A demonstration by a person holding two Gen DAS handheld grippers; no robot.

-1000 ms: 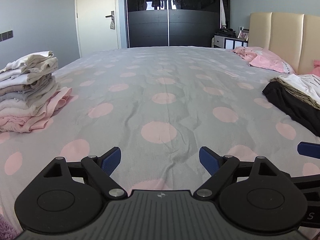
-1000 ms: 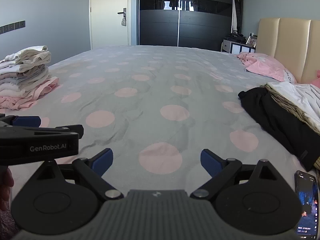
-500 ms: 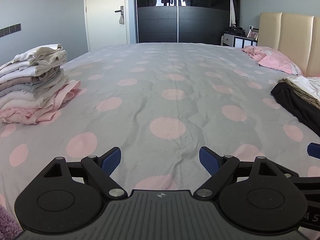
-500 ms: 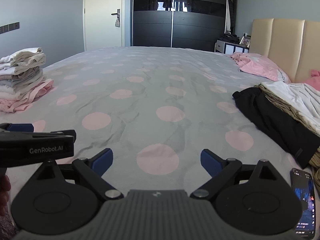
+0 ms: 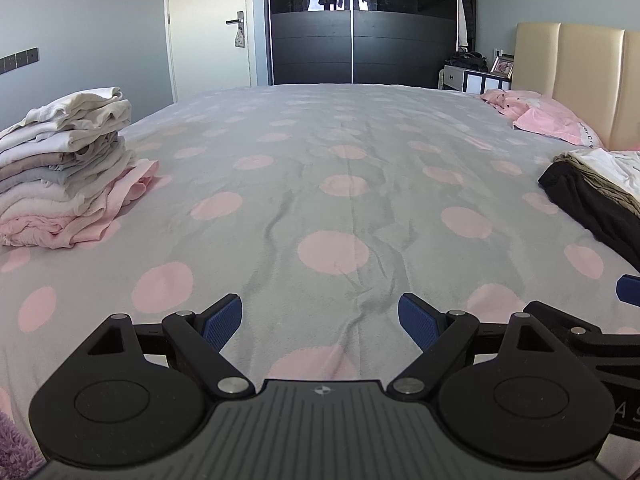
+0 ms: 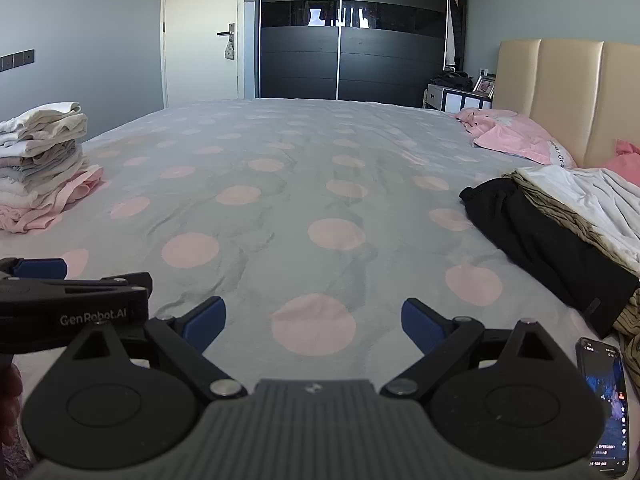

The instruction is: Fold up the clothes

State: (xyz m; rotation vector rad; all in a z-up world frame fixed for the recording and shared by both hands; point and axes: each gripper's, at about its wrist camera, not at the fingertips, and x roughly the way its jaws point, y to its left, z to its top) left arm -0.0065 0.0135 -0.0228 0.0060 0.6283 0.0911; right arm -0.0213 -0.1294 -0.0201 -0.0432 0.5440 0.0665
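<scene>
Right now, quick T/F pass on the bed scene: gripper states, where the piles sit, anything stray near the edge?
1. Both grippers are empty with jaws apart: left gripper, right gripper. True.
2. The folded stack sits on the right side of the bed. False: it is on the left; the unfolded pile is on the right.
3. A black garment lies at the near edge of the unfolded pile. True.
4. The phone lies on top of the folded stack. False: it lies on the bed at lower right, screen lit.
5. A garment is spread out between the jaws. False: only the dotted bedspread is there.
</scene>
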